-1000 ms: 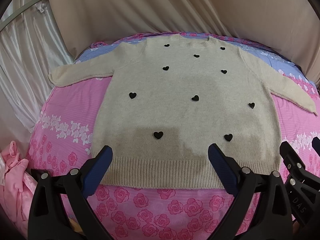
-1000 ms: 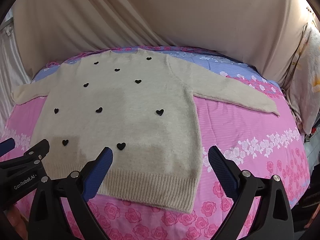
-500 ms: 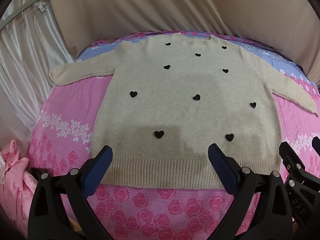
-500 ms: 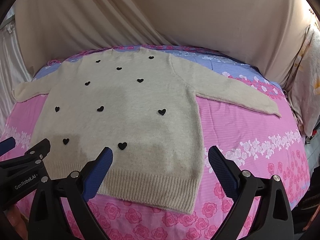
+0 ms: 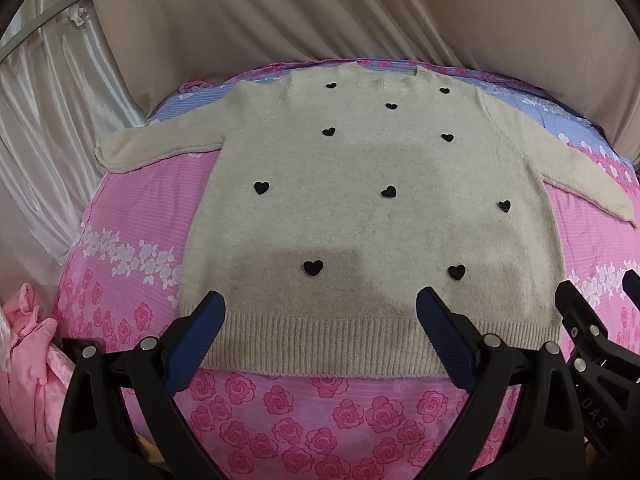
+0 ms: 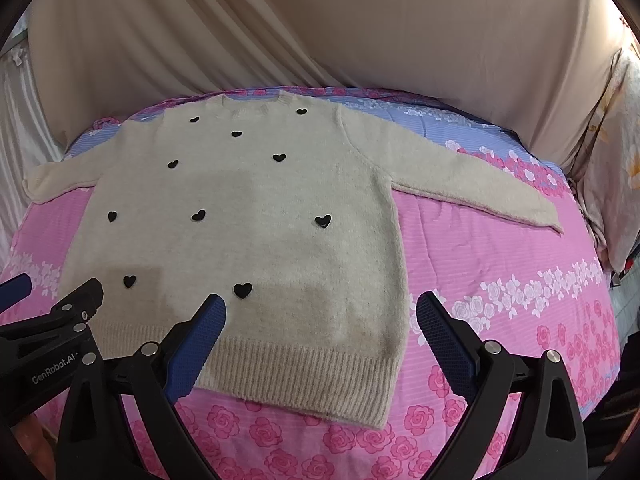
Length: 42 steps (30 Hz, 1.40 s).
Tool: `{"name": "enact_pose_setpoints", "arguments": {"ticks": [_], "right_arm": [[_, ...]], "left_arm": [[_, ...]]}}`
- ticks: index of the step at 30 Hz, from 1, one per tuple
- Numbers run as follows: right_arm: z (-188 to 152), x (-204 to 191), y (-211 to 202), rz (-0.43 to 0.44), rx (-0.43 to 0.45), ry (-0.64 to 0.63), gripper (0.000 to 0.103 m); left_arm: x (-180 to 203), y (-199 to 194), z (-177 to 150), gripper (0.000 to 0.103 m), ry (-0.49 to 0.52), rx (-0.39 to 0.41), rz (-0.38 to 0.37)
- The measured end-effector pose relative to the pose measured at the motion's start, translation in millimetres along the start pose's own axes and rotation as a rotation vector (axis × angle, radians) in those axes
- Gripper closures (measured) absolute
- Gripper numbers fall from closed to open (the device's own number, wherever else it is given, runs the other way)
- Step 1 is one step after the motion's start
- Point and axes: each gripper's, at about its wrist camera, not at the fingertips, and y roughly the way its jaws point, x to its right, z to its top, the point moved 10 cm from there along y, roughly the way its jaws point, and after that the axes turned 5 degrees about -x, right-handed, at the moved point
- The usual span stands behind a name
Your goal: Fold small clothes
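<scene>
A beige knit sweater (image 5: 372, 224) with small black hearts lies flat and face up on the pink rose-print bed, sleeves spread to both sides. It also shows in the right wrist view (image 6: 256, 240). My left gripper (image 5: 320, 320) is open and empty, hovering over the ribbed hem near its left part. My right gripper (image 6: 320, 320) is open and empty, over the hem's right corner (image 6: 380, 400). Each gripper shows at the edge of the other's view, the right one in the left wrist view (image 5: 596, 344) and the left one in the right wrist view (image 6: 52, 328).
The bed (image 5: 280, 420) has a pink and blue floral sheet. Beige drapes (image 5: 320, 12) hang behind it, with a white satin curtain (image 5: 44, 120) at left. A pink garment pile (image 5: 28, 360) sits off the bed's left edge. A pale floral cloth (image 6: 612, 152) hangs at right.
Both grippers have drifted very slightly; the sweater sits a touch lower in both views. Nothing was gripped or moved.
</scene>
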Motion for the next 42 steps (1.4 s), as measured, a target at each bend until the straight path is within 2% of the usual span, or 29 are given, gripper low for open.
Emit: {"name": "enact_pose_setpoints", "arguments": {"ticks": [12, 17, 19, 21, 27, 29, 32, 36, 40, 42], "right_arm": [[1, 5, 10, 0.011, -0.022, 0.009, 0.008], [6, 32, 31, 0.046, -0.063, 0.083, 0.008], [8, 59, 44, 0.048, -0.082, 0.156, 0.008], [12, 102, 60, 0.031, -0.097, 0.253, 0.008], [31, 266, 111, -0.133, -0.090, 0.437, 0.009], [37, 317, 125, -0.157, -0.087, 0.506, 0.009], [47, 380, 151, -0.139, -0.086, 0.630, 0.009], [62, 438, 190, -0.102, -0.095, 0.762, 0.013], [65, 464, 226, -0.034, -0.126, 0.899, 0.029], [75, 470, 229, -0.063, -0.093, 0.890, 0.042]], "left_arm": [[10, 5, 6, 0.009, -0.001, -0.025, 0.007], [15, 10, 12, 0.008, -0.022, -0.042, -0.009], [18, 12, 15, 0.008, -0.029, -0.046, -0.011], [22, 14, 18, 0.008, -0.034, -0.050, -0.011], [28, 20, 31, 0.008, -0.051, -0.057, 0.013], [30, 22, 37, 0.008, -0.052, -0.058, 0.030], [31, 25, 46, 0.008, -0.056, -0.061, 0.057], [26, 33, 53, 0.008, -0.077, -0.077, 0.091], [22, 46, 56, 0.008, -0.096, -0.117, 0.108], [20, 51, 58, 0.008, -0.097, -0.127, 0.118]]}}
